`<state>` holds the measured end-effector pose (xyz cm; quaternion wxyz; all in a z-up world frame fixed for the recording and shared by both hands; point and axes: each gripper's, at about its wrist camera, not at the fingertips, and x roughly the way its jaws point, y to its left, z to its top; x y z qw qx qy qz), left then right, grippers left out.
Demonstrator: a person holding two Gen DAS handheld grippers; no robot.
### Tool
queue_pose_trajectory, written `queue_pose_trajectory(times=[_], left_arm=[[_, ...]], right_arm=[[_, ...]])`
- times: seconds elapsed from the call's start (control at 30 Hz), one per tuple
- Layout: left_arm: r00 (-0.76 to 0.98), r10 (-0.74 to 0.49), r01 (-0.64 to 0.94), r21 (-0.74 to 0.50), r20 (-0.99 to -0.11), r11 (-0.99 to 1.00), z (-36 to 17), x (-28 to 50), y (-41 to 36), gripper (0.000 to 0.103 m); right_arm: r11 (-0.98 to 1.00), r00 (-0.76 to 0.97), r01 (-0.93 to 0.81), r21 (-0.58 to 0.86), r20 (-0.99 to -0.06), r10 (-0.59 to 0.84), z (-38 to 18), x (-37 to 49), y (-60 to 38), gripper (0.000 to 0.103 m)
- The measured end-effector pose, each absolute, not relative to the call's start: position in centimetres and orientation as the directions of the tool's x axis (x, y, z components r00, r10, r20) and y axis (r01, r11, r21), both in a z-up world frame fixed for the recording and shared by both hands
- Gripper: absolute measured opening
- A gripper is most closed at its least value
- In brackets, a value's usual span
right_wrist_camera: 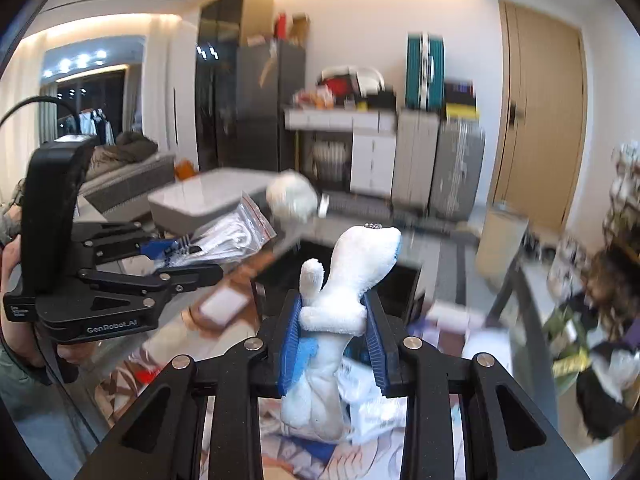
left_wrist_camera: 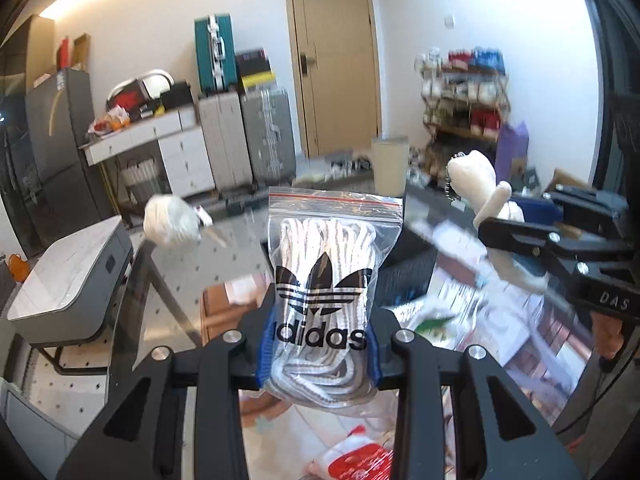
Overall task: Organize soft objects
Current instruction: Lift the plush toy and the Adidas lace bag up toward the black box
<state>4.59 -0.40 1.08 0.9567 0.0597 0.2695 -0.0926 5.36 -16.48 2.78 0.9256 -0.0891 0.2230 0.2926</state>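
Left gripper (left_wrist_camera: 320,344) upright, clamping bag (left_wrist_camera: 326,280); right gripper (right_wrist_camera: 334,344) clamping plush (right_wrist_camera: 344,292).

The left wrist view looks forward along its own claw (left_wrist_camera: 318,344), held level and close behind a clear bag of white cord (left_wrist_camera: 326,280), facing the wooden door (left_wrist_camera: 334,56) and suitcases (left_wrist_camera: 246,136); the right wrist view sits just behind its claw (right_wrist_camera: 334,340) and a white plush toy (right_wrist_camera: 344,280), facing the same wall; each sees the other claw at its edge; both share the door, suitcases and a white ball (left_wrist_camera: 172,222).
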Motion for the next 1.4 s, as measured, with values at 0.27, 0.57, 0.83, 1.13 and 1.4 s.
queue_pose_trajectory(times=[0.27, 0.57, 0.83, 1.13, 1.4], left_arm=[[0.937, -0.187, 0.206, 0.032, -0.296, 0.978, 3.9, 1.7, 1.3, 0.035], [0.949, -0.215, 0.231, 0.041, -0.231, 0.972, 4.5, 0.9, 2.0, 0.036], [0.958, -0.2, 0.211, 0.034, -0.206, 0.977, 5.0, 1.0, 1.6, 0.036], [0.964, -0.192, 0.195, -0.004, -0.184, 0.981, 6.0, 4.0, 1.4, 0.036], [0.96, -0.179, 0.17, -0.063, -0.215, 0.983, 5.6, 8.9, 1.4, 0.037]], right_arm=[[0.828, 0.809, -0.556, -0.074, -0.277, 0.519, 4.5, 2.2, -17.2, 0.031], [0.831, 0.818, -0.551, -0.076, -0.247, 0.52, 4.7, 1.4, -17.3, 0.031], [0.836, 0.825, -0.544, -0.073, -0.232, 0.516, 4.9, 1.9, -16.8, 0.031], [0.841, 0.831, -0.537, -0.069, -0.217, 0.513, 5.7, 4.9, -15.0, 0.031], [0.858, 0.84, -0.511, -0.041, -0.234, 0.489, 6.1, 9.6, -13.2, 0.031]])
